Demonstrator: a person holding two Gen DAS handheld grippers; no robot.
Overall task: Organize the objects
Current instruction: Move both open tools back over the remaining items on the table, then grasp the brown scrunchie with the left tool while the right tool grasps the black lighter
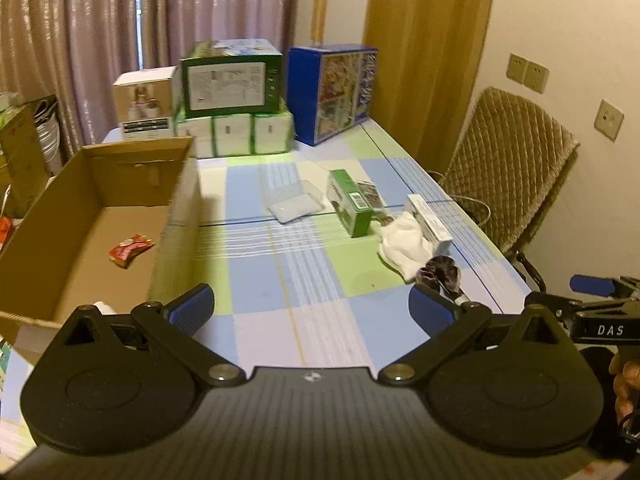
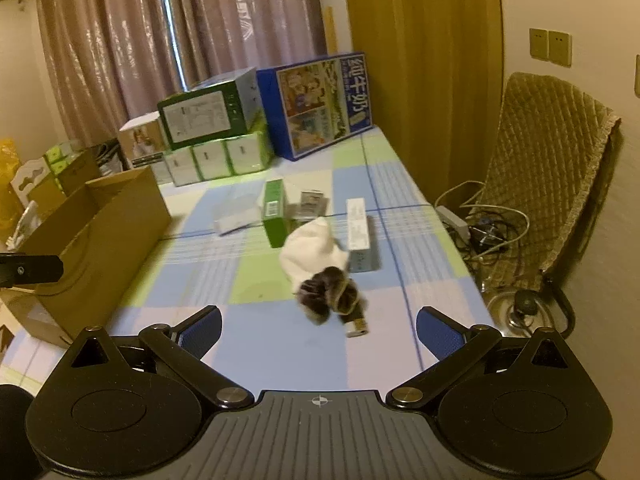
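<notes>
The large blue cardboard carton point(image 2: 320, 108) at twelve o'clock on the table bears the vertical white characters "纯牛奶" down its right edge. The black handle of the right gripper point(image 1: 604, 330), at three o'clock in the left wrist view, reads "DAS". Other box labels are illegible.

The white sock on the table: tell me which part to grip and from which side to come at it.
Grip the white sock at its raised, bunched middle, coming down from above with the open right gripper. It lies crumpled and soft, so a top pinch should gather cloth. Probably set the jaws along the near-far line: the green box and white box crowd its sides, and the dark furry item lies against its near end.
</notes>
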